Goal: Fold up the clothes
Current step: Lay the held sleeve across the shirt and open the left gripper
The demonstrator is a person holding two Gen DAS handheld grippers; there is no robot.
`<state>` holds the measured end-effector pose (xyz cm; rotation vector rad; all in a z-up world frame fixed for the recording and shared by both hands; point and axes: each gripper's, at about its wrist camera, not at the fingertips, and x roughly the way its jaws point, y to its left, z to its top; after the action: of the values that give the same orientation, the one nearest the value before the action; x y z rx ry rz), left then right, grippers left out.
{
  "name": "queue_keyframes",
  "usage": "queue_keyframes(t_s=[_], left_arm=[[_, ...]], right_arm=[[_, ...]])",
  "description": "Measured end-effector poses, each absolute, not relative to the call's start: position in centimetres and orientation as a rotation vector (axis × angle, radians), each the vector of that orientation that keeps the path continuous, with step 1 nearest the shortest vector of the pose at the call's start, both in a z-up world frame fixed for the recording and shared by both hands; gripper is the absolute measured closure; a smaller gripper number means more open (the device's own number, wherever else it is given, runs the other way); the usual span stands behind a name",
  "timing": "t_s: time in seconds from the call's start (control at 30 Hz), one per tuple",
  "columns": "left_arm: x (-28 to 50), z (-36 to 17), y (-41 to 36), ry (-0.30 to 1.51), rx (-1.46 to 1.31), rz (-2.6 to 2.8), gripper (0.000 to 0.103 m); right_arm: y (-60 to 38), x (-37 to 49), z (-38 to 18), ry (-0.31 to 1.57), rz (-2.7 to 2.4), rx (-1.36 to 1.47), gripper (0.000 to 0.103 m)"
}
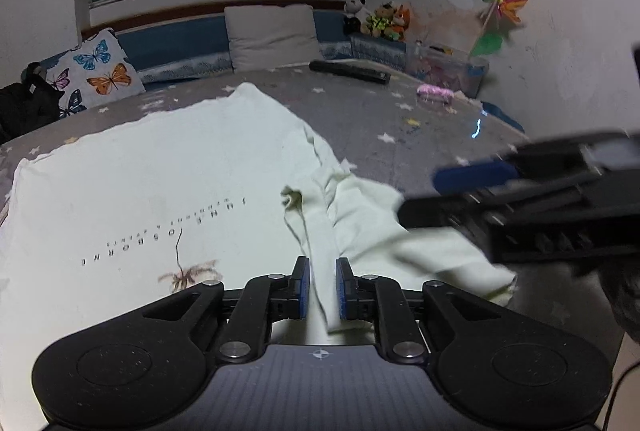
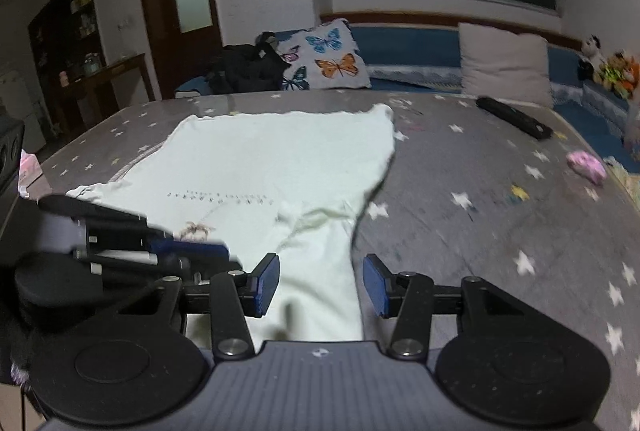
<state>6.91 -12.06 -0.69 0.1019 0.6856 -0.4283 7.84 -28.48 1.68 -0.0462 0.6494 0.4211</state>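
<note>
left wrist | pale green T-shirt (image 1: 160, 171) spread flat | sleeve bunched

pale green shirt (image 1: 160, 183), grey star-patterned bedsheet (image 1: 380, 119), butterfly-print pillow (image 1: 96, 71)

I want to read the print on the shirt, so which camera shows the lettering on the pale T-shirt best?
The left wrist view. There the lettering is large and sharp, upside down, reading about "JUNE OSBORNE", with a palm tree print below it on the T-shirt. In the right wrist view the lettering is only a small row of unreadable dots.
</note>
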Motion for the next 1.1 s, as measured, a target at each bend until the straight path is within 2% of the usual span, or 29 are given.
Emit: queue_keyframes(t_s=[0.1, 0.17, 0.23, 0.33, 0.53, 0.73, 0.9, 1.1], left_arm=[[6.7, -0.9, -11.6, 0.696, 0.094, -0.414, 0.087], [6.3, -0.7, -11.0, 0.696, 0.083, -0.394, 0.079], [5.7, -0.4, -10.0, 0.682, 0.076, -0.368, 0.066], [4.6, 0.2, -7.9, 0.671, 0.048, -0.315, 0.056], [1.3, 1.1, -1.6, 0.644, -0.033, -0.145, 0.053], [-2.5, 1.5, 5.6, 0.627, -0.134, 0.106, 0.053], [-4.3, 1.1, 10.4, 0.636, -0.195, 0.281, 0.053], [-5.7, -0.1, 13.4, 0.652, -0.256, 0.358, 0.053]], right_arm=[[-27.2, 9.4, 1.2, 0.649, 0.42, -0.074, 0.056], [-26.1, 10.2, 0.8, 0.647, 0.421, -0.112, 0.056], [-25.0, 10.8, 0.4, 0.653, 0.43, -0.148, 0.056], [-23.6, 11.1, -0.4, 0.666, 0.447, -0.209, 0.056], [-21.4, 10.4, -1.0, 0.66, 0.454, -0.312, 0.056], [-19.2, 8.1, 1.3, 0.617, 0.527, -0.326, 0.055], [-15.3, 6.4, 2.3, 0.592, 0.659, -0.346, 0.048], [-10.5, 4.6, 2.0, 0.584, 0.832, -0.373, 0.047]])
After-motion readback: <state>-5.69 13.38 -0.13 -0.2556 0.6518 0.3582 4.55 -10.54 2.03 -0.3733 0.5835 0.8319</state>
